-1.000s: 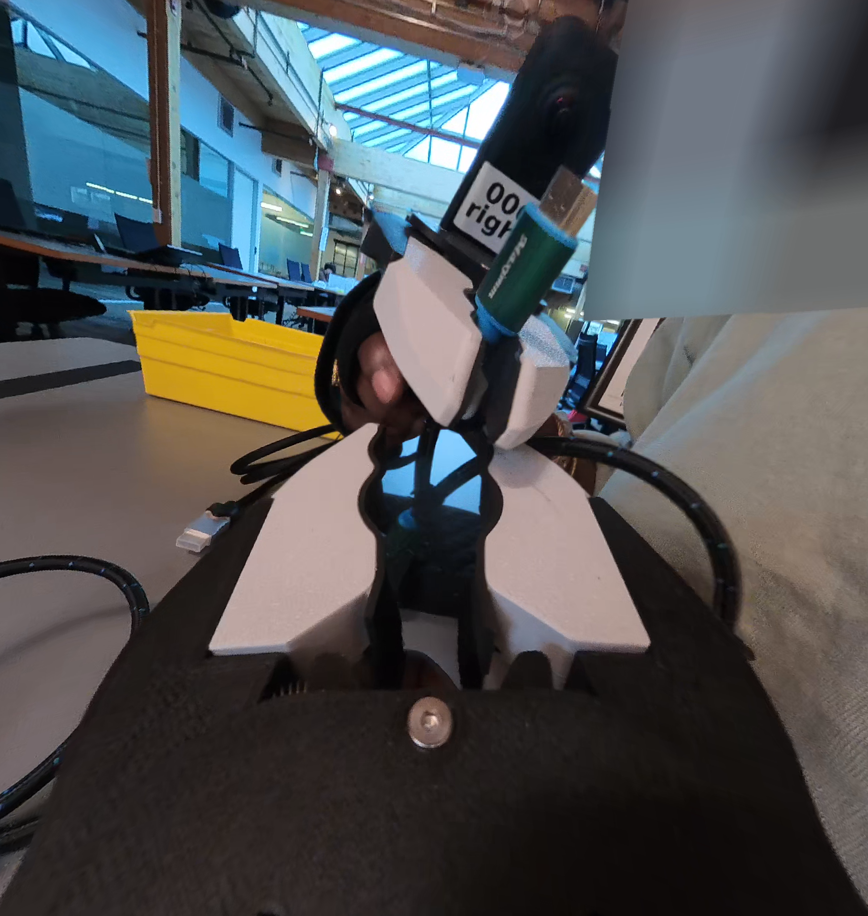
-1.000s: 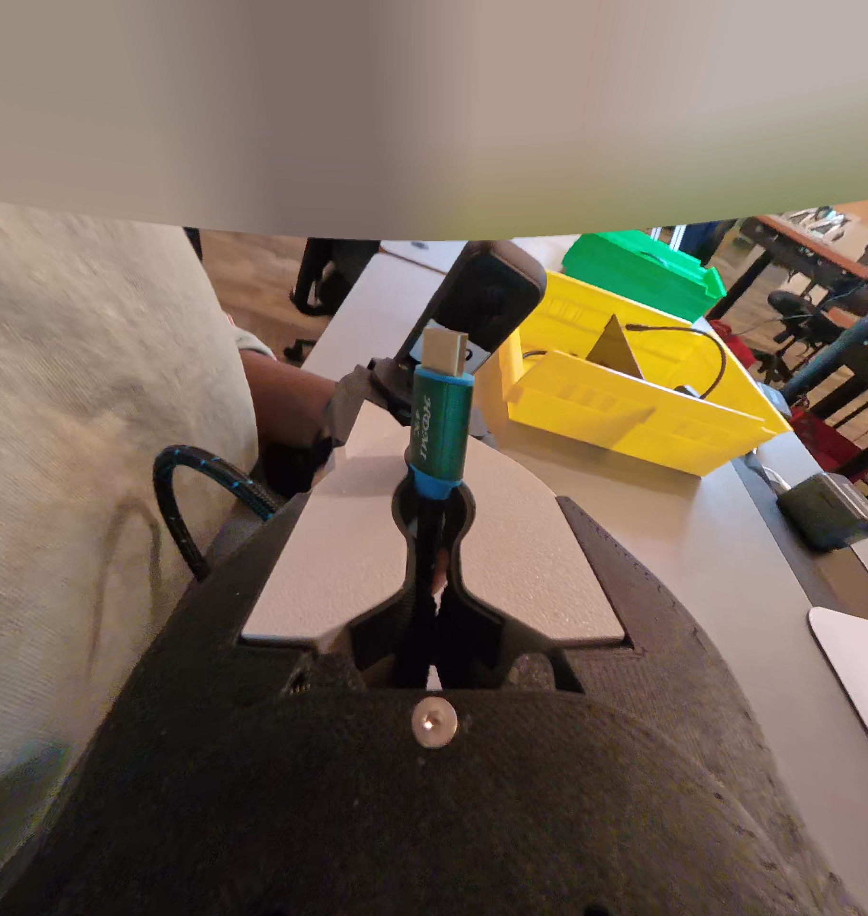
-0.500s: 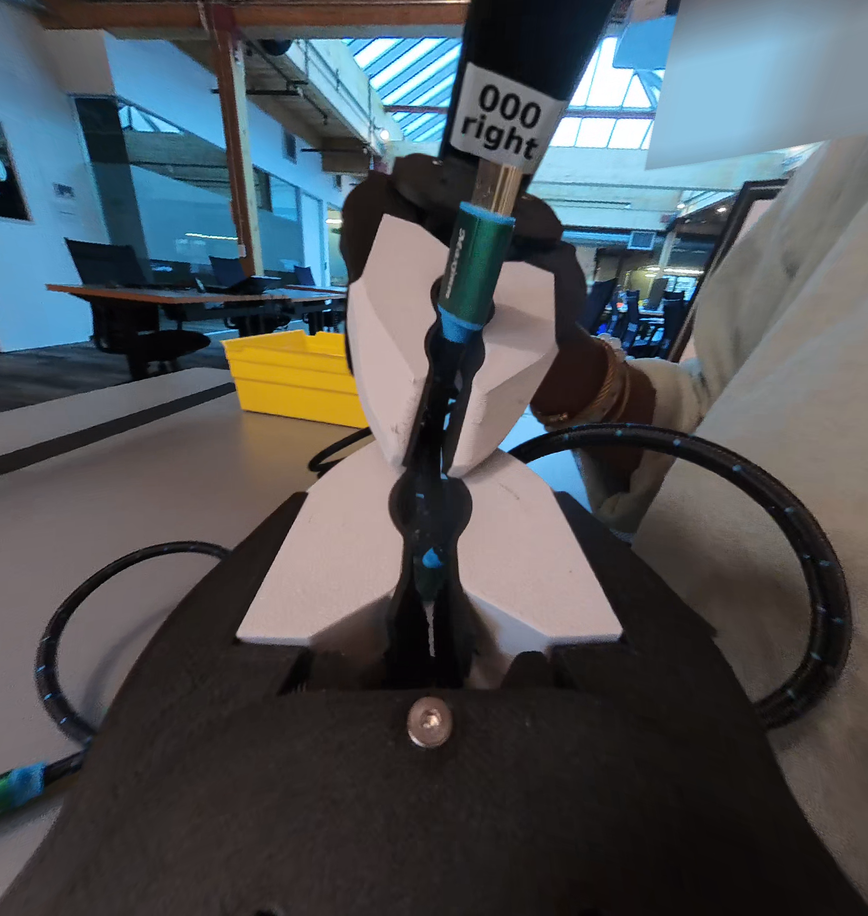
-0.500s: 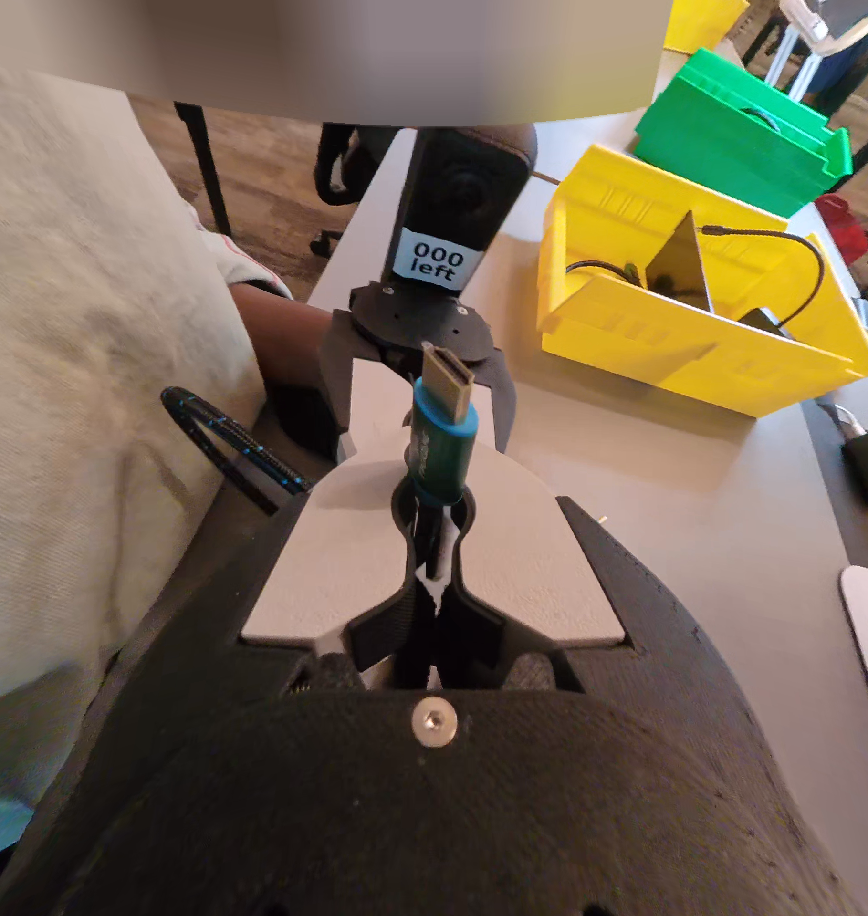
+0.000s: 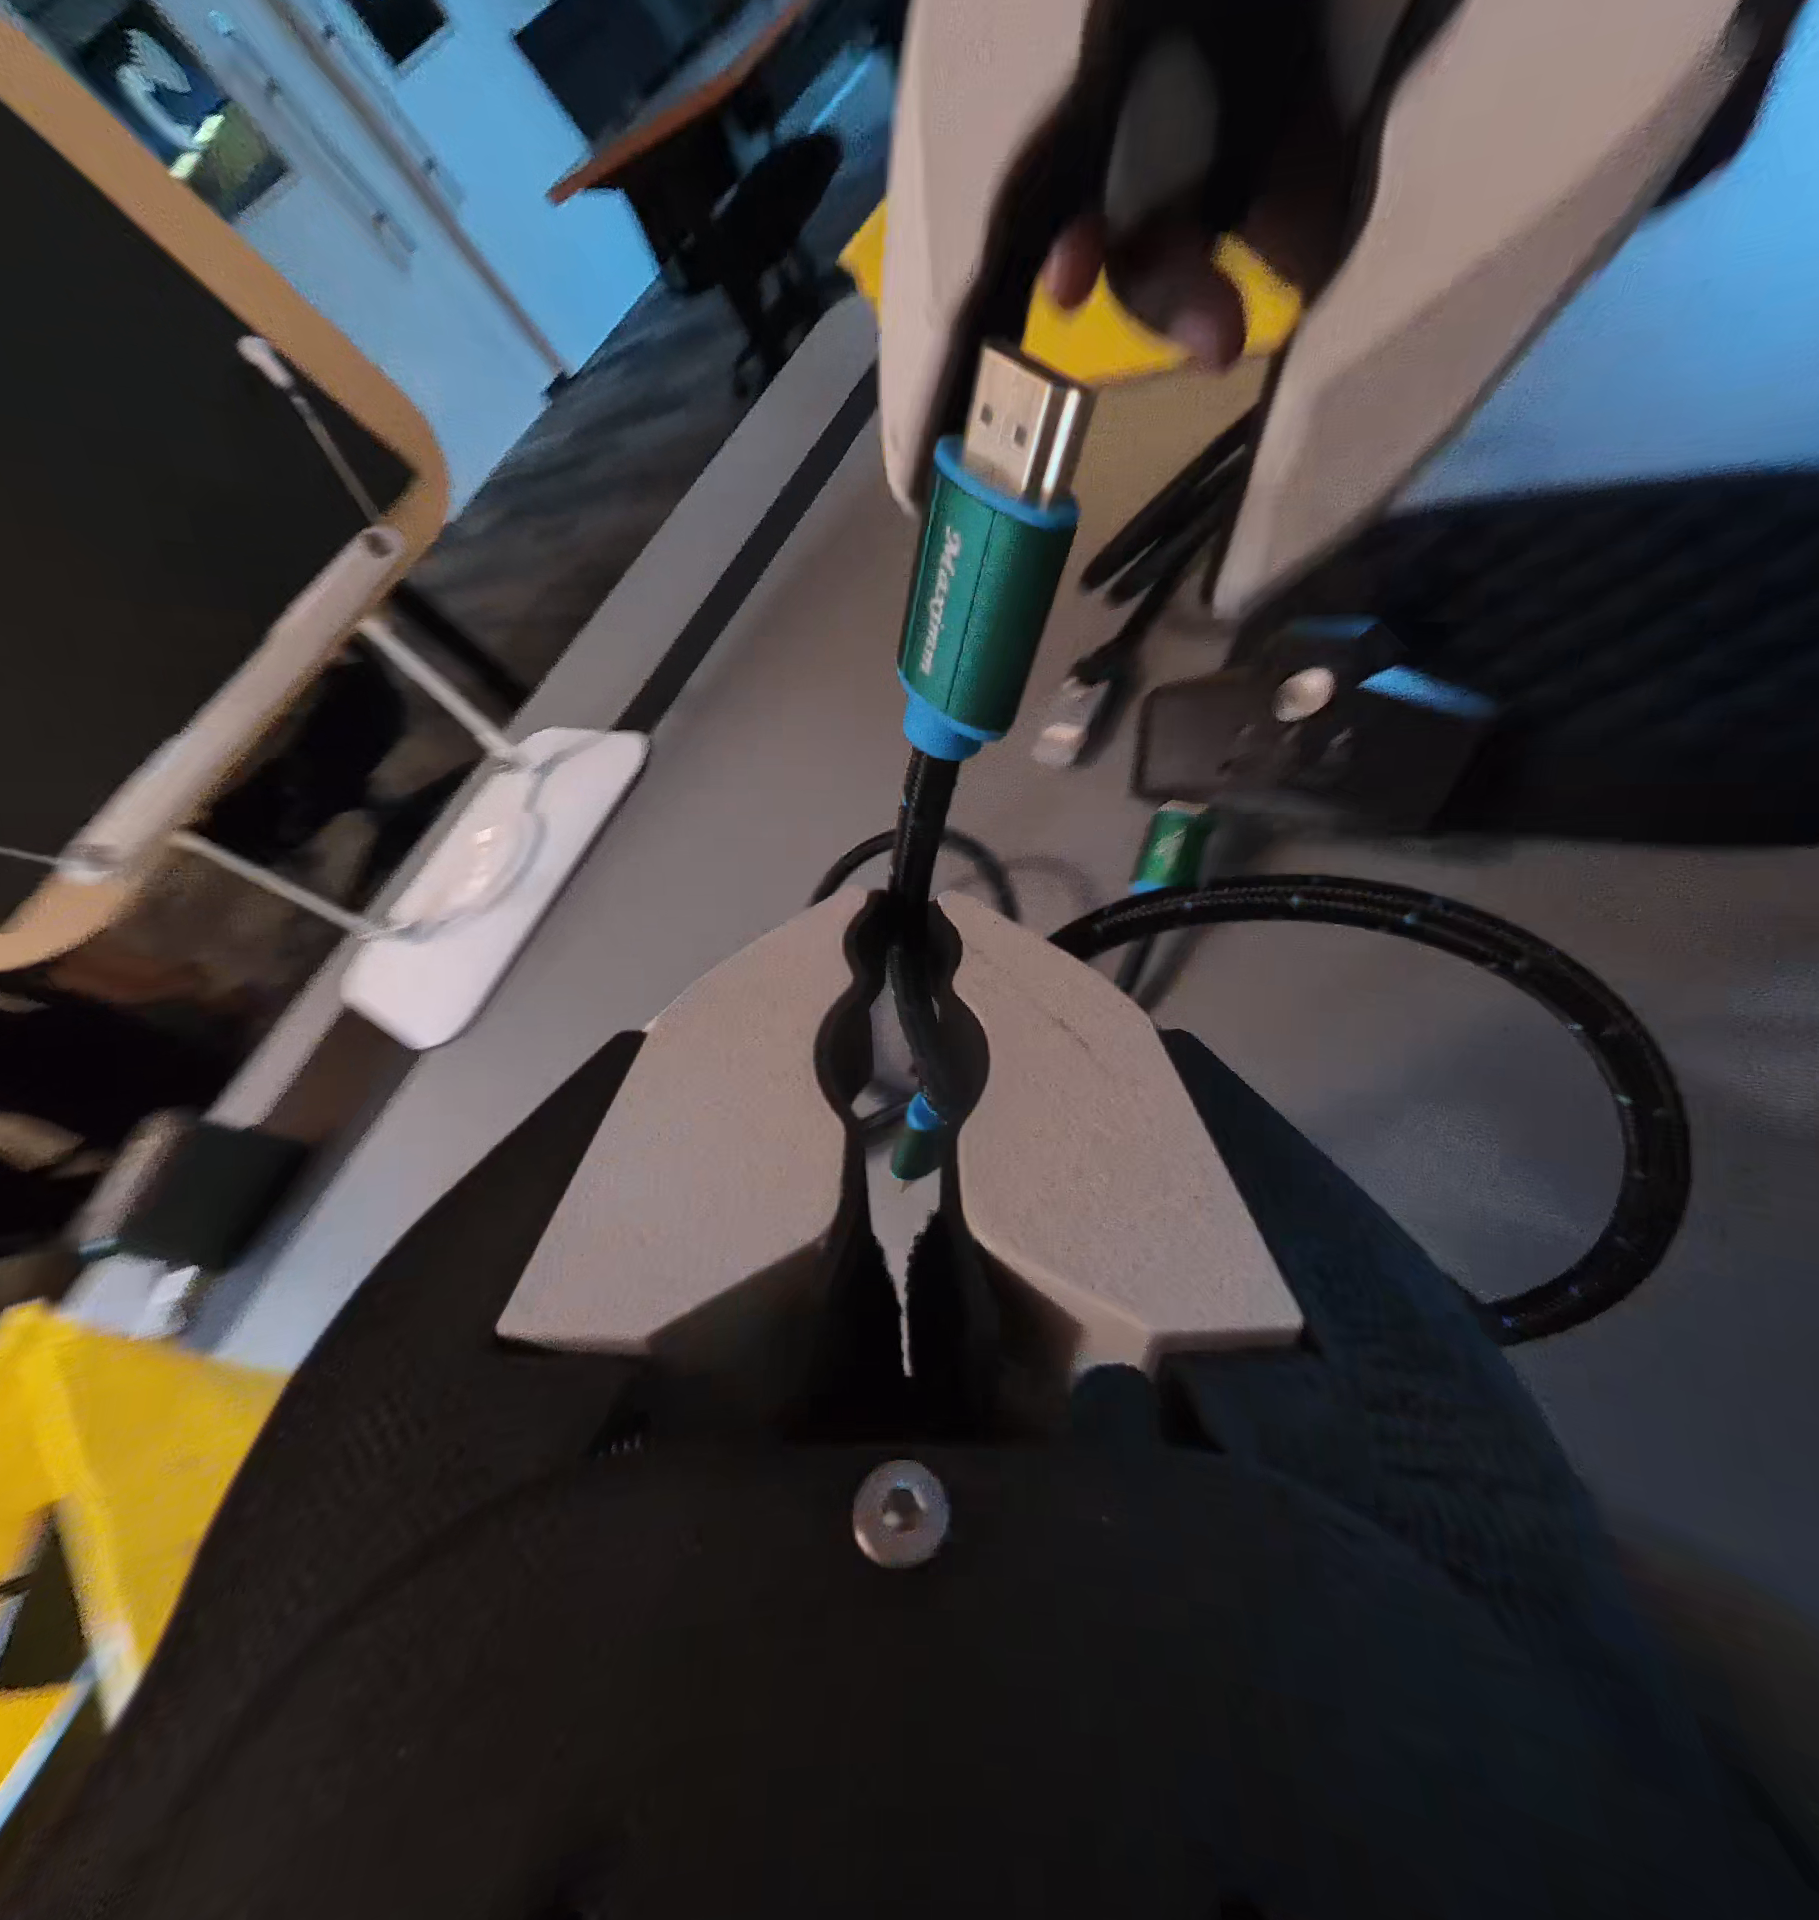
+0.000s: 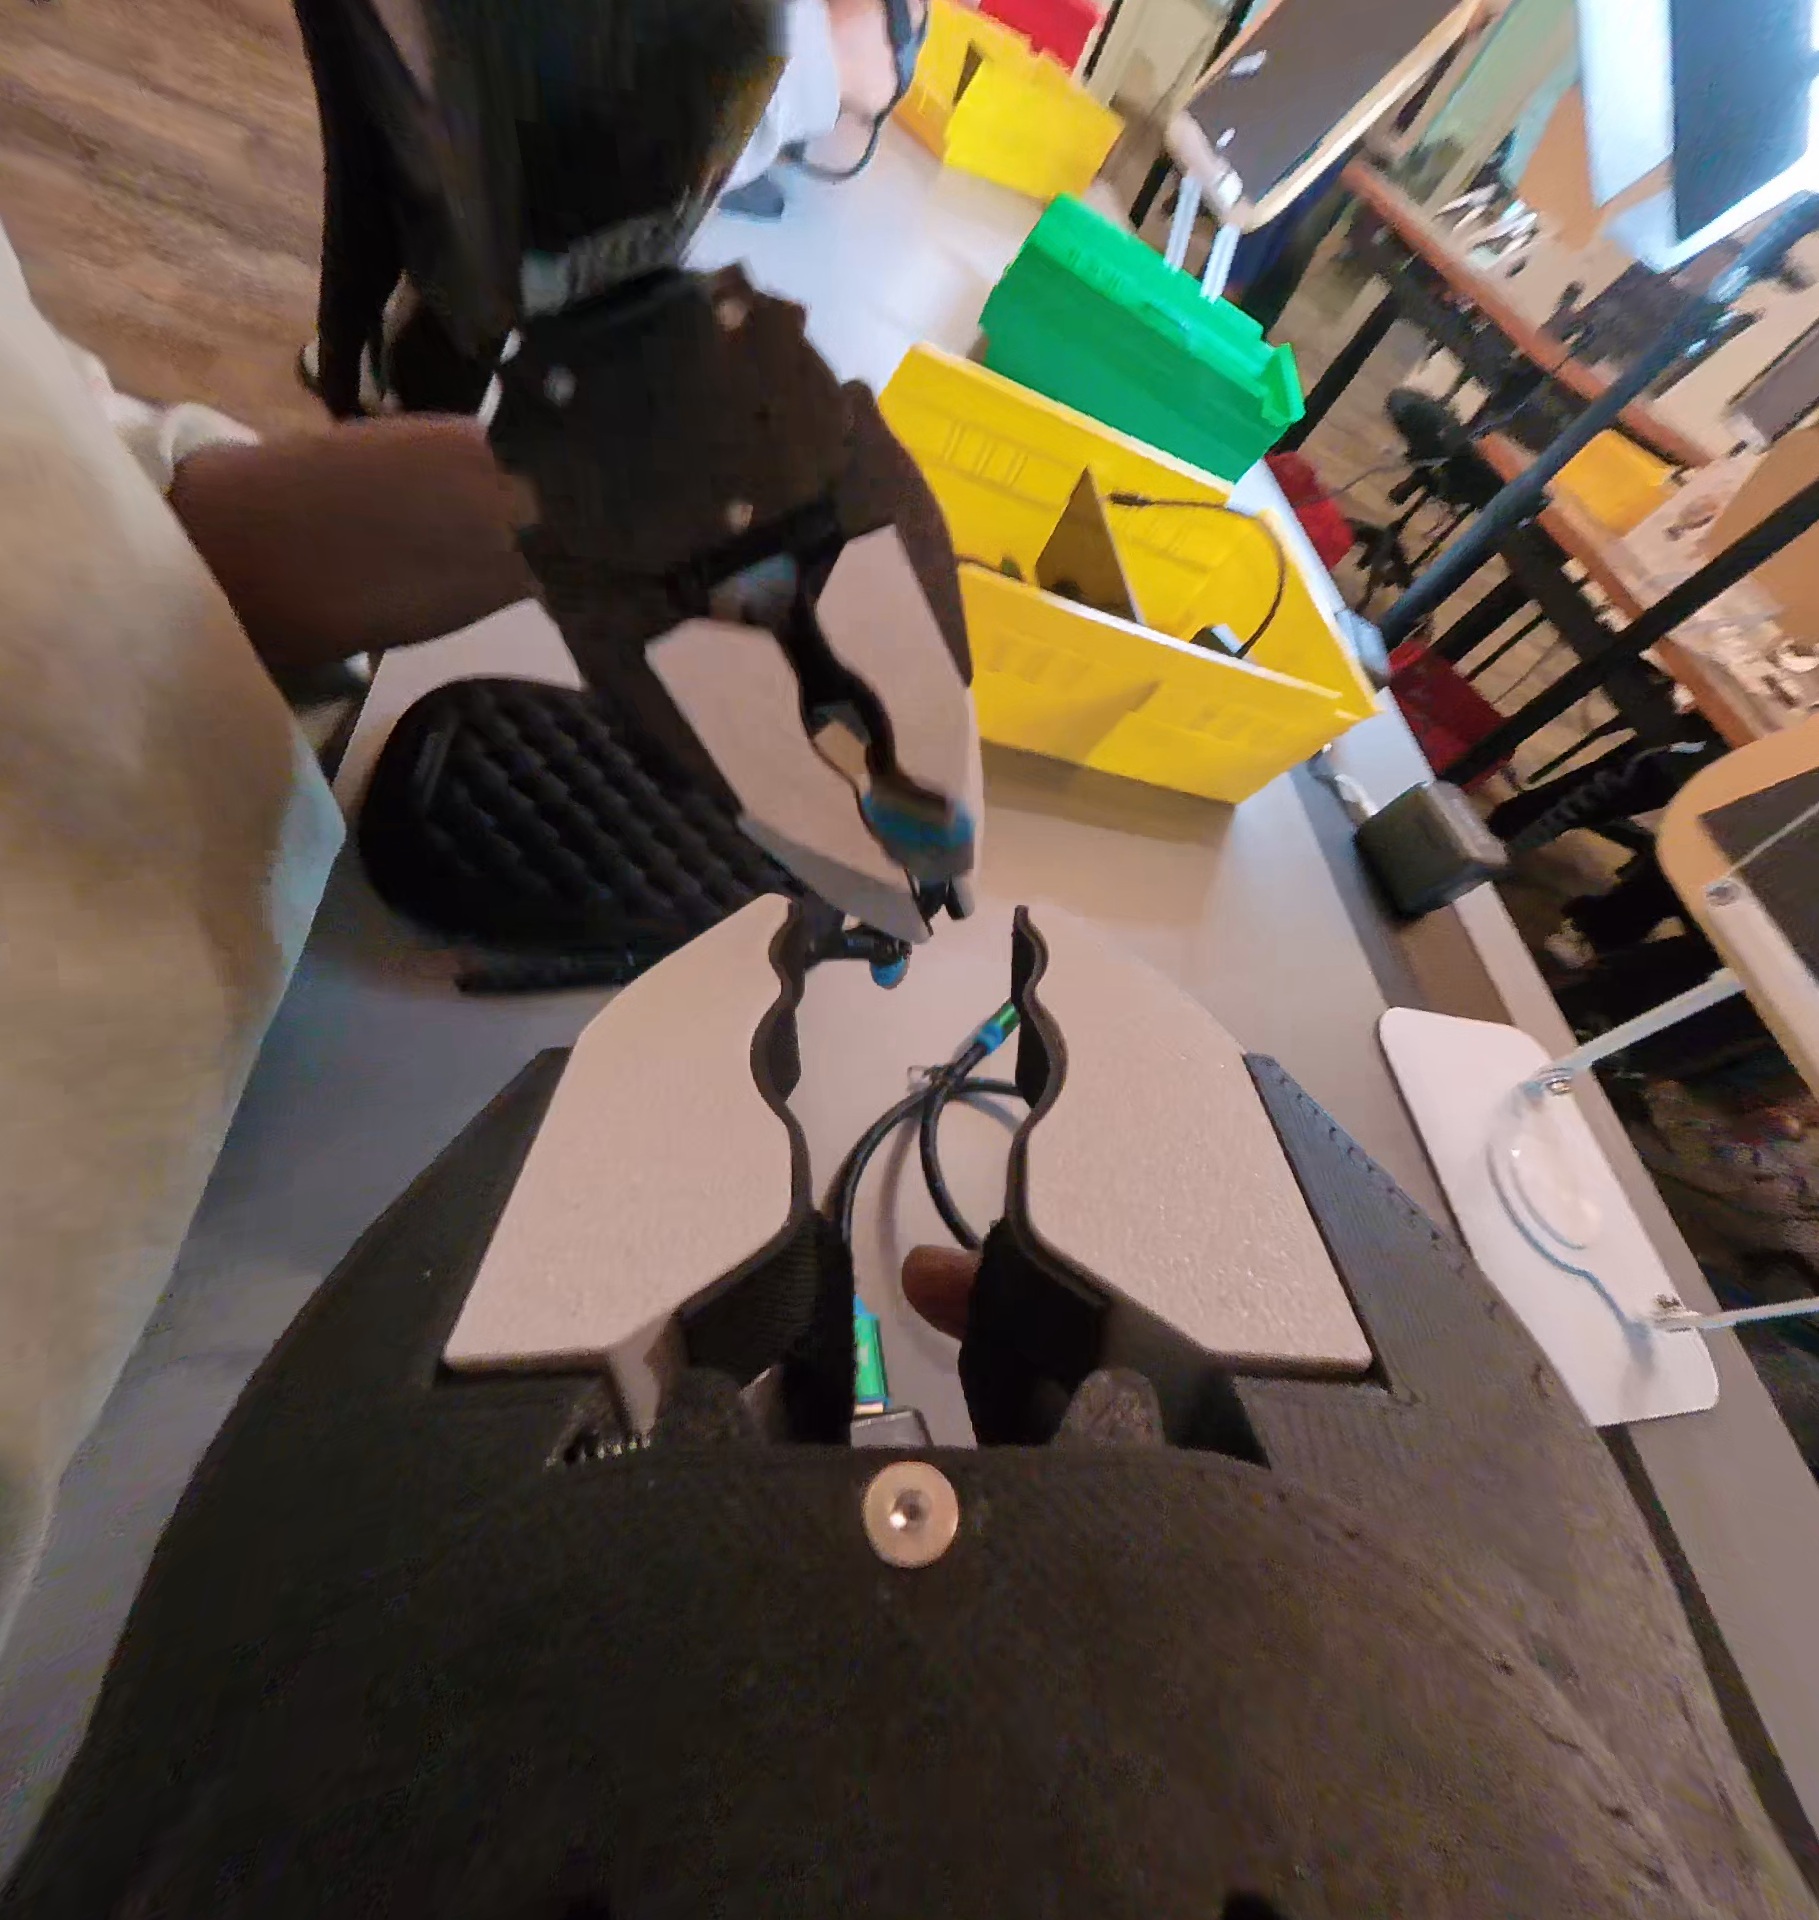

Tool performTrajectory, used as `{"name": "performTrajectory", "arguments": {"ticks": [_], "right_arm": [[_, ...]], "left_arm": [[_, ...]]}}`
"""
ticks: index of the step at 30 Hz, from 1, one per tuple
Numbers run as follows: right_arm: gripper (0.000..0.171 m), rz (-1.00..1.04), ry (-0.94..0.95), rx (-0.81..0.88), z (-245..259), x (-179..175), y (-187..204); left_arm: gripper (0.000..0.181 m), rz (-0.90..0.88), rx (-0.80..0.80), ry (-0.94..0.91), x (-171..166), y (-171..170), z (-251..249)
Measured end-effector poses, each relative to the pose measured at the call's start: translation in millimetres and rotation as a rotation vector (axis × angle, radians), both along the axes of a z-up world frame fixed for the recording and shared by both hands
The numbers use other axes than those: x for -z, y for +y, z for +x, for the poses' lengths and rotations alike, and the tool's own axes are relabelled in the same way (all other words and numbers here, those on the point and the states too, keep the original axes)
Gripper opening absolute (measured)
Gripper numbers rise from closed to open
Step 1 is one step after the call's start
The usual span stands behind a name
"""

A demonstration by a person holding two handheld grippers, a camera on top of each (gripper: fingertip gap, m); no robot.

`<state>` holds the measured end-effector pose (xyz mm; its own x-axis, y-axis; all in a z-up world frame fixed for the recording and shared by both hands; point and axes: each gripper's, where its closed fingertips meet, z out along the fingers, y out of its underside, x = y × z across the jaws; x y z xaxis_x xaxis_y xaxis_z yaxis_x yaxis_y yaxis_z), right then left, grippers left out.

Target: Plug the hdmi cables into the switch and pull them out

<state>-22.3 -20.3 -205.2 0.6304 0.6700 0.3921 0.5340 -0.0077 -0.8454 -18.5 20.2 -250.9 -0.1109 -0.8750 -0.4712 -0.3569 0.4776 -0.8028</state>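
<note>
Green-and-blue plug [image 5: 988,613], black braided cable [image 5: 1404,925], yellow bin [image 6: 1144,623].

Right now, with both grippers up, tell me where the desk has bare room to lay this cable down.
Bare grey desk lies between the yellow bin and the white stand base. Another strip lies beside the black quilted pouch. It is crowded under the right gripper, where thin black cables coil.

The green HDMI plug [image 5: 986,613] has a brushed, satin metal-looking shell with matt blue collars and a shiny gold-toned metal tip; its black cable [image 5: 913,831] is woven braid. The left hand-held gripper [image 5: 903,914] has matt, grainy grey plastic fingers [image 5: 718,1132] on a rough black body with a bright metal screw [image 5: 901,1512]. The grey desk [image 6: 1237,914] looks smooth and matt. The yellow bin [image 6: 1144,634] is smooth plastic.
</note>
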Motion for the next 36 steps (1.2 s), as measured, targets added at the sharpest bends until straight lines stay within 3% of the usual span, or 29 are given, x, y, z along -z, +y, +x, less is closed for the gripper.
{"name": "performTrajectory", "arguments": {"ticks": [4,10,12,19,24,27,30,33,36], "right_arm": [[0.035,0.008,0.078,0.063,-1.6,-12.7,0.6],[0.029,-0.021,-0.033,0.145,7.4,8.0,4.7],[0.022,0.006,-0.090,0.128,6.1,11.8,3.6],[0.021,0.056,-0.144,0.116,3.5,9.7,8.2],[0.021,0.087,-0.173,0.124,0.8,8.4,15.3],[0.021,0.073,-0.147,0.097,-8.4,8.8,18.4],[0.021,0.056,-0.088,0.048,-18.8,7.3,17.4],[0.021,0.021,-0.102,0.036,-15.7,14.3,17.2],[0.021,0.036,-0.248,0.033,-3.9,25.9,15.5]], "left_arm": [[0.007,0.218,-0.107,0.005,-1.4,6.4,7.3],[0.007,0.278,-0.145,-0.003,3.4,3.5,12.8],[0.007,0.280,-0.145,0.008,6.2,3.9,12.9],[0.008,0.228,-0.149,-0.039,4.2,7.3,11.4],[0.028,0.069,-0.038,-0.234,-17.7,-5.9,9.6],[0.025,0.021,0.000,-0.260,-13.3,-6.0,12.2],[0.000,0.098,-0.001,-0.238,-6.4,-3.0,13.0],[0.000,0.088,0.051,-0.203,-6.7,-9.0,11.1],[0.000,0.101,0.096,-0.140,-6.2,-8.8,7.9]]}}
